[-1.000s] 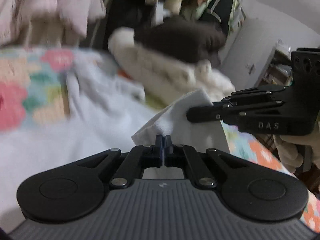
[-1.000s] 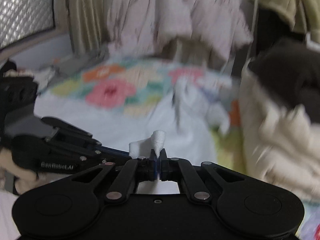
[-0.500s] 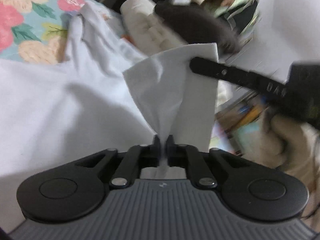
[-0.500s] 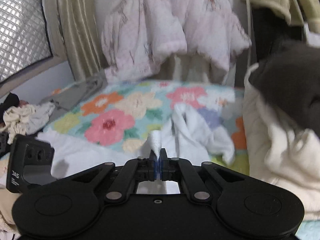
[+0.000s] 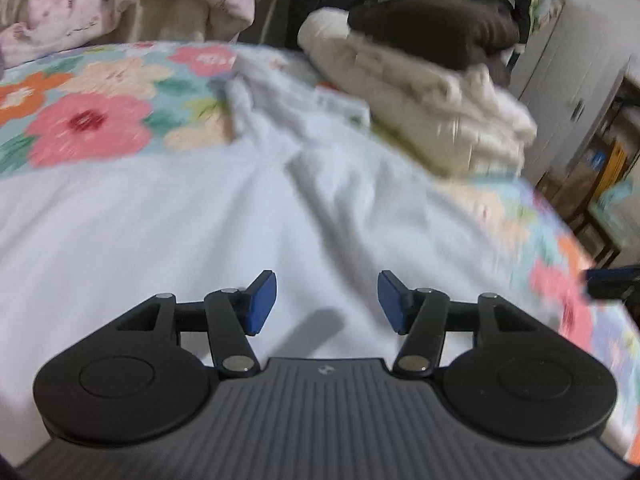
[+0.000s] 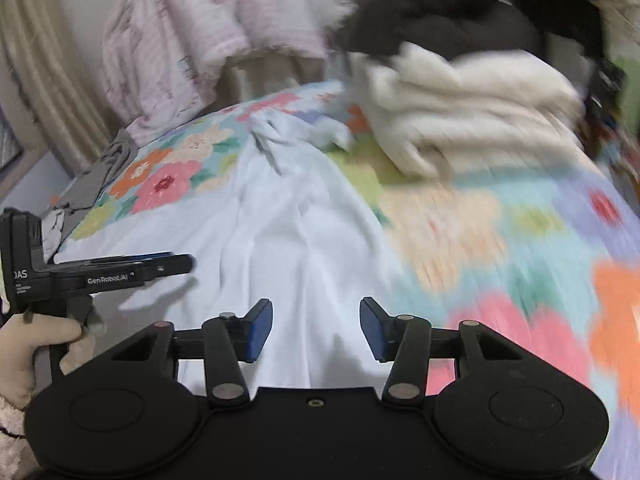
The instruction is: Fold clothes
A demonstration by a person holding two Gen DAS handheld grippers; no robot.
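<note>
The white garment [image 5: 248, 216] is spread on the flowered bedspread [image 6: 500, 232], its long axis running away from both grippers toward a bunched end near the cream blanket pile [image 6: 460, 120]. The jaws of the left gripper [image 5: 327, 300] and the right gripper [image 6: 316, 330] have just been opening and stand apart, nothing pinched between them. The near edge lies just below both; the right gripper seems nearer the garment's right border, though blur leaves this uncertain.
</note>
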